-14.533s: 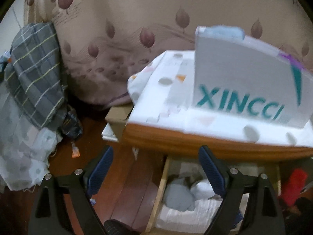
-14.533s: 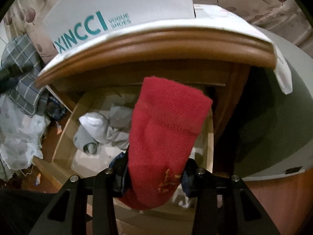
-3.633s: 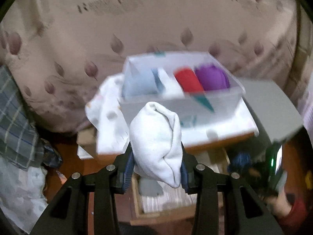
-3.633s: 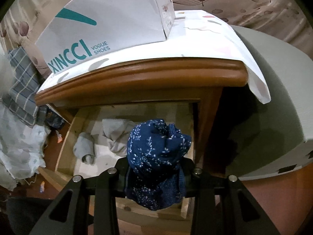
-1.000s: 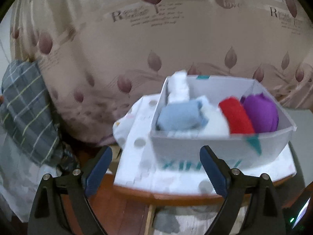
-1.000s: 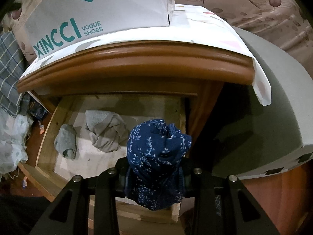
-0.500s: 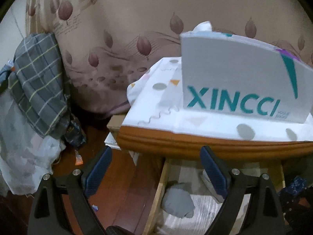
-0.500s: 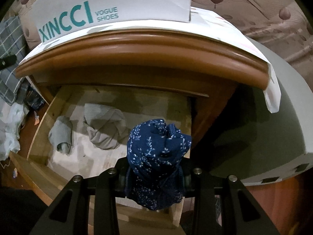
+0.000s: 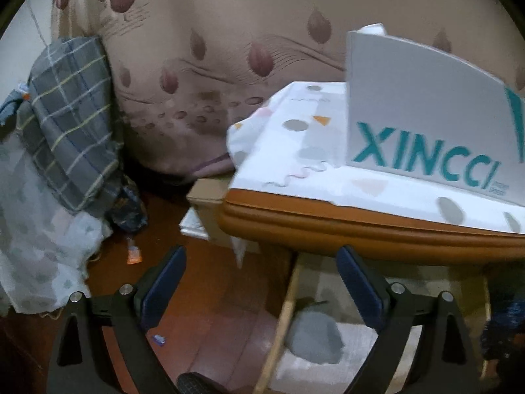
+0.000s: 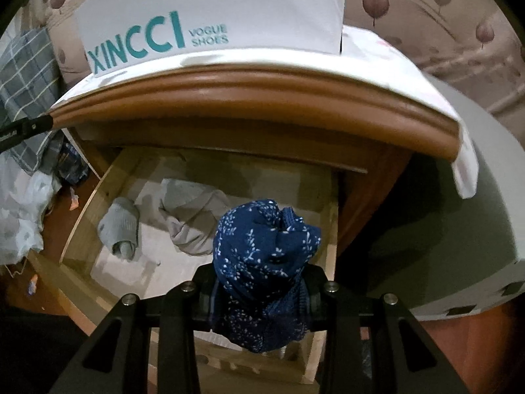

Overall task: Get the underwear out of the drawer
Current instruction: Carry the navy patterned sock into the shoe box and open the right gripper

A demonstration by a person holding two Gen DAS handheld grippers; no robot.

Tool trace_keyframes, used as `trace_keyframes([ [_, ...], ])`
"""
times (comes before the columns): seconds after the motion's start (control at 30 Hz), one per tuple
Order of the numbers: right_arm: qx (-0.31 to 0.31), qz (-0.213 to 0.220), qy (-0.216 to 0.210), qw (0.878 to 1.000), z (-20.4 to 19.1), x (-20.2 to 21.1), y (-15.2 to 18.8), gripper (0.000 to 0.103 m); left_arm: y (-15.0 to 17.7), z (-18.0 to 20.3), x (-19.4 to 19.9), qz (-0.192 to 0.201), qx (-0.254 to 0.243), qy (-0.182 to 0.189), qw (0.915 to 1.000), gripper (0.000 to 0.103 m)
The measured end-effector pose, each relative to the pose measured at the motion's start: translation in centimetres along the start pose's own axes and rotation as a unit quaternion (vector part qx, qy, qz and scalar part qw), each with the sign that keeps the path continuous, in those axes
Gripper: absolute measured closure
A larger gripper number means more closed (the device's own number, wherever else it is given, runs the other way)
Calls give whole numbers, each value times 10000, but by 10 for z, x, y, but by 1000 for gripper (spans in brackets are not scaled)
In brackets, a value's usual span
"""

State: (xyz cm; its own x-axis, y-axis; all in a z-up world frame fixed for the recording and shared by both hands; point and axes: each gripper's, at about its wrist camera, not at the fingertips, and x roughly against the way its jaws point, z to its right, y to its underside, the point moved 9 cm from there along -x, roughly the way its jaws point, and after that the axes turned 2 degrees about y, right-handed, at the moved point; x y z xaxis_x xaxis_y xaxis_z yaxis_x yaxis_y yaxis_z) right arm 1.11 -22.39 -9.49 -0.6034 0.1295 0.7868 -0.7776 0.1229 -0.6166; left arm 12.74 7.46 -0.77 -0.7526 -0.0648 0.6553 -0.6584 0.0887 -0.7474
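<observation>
Left hand-held gripper [image 9: 261, 282] lower than before, empty, jaws opening, right hand-held gripper [image 10: 262, 290] unchanged, pinching blue underwear [image 10: 264, 262]

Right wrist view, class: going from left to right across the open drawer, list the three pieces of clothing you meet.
Rolled grey piece → crumpled grey garment → blue patterned bundle, held in the right gripper.

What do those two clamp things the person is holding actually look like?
Both are alike: the left gripper and right gripper are black plastic frames with triangular cut-outs and silver bolt heads. Each has two fingers lined with dark blue pads. No cables, markings or sleeves show.
</observation>
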Motion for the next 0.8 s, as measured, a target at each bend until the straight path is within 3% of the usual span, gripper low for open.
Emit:
trace_keyframes([
  [0.33,96,242,-60,9996,-3,55,-35,67,0,-27,-5,-239,375,-19,9990,11],
  [0.63,269,1146,-86,9930,-2,156,-158,67,2,-57,-8,-378,944,-49,9948,10],
  [0.8,361,1366,-86,9899,-10,171,-227,67,3,-71,-12,-454,1118,-162,9926,10],
])
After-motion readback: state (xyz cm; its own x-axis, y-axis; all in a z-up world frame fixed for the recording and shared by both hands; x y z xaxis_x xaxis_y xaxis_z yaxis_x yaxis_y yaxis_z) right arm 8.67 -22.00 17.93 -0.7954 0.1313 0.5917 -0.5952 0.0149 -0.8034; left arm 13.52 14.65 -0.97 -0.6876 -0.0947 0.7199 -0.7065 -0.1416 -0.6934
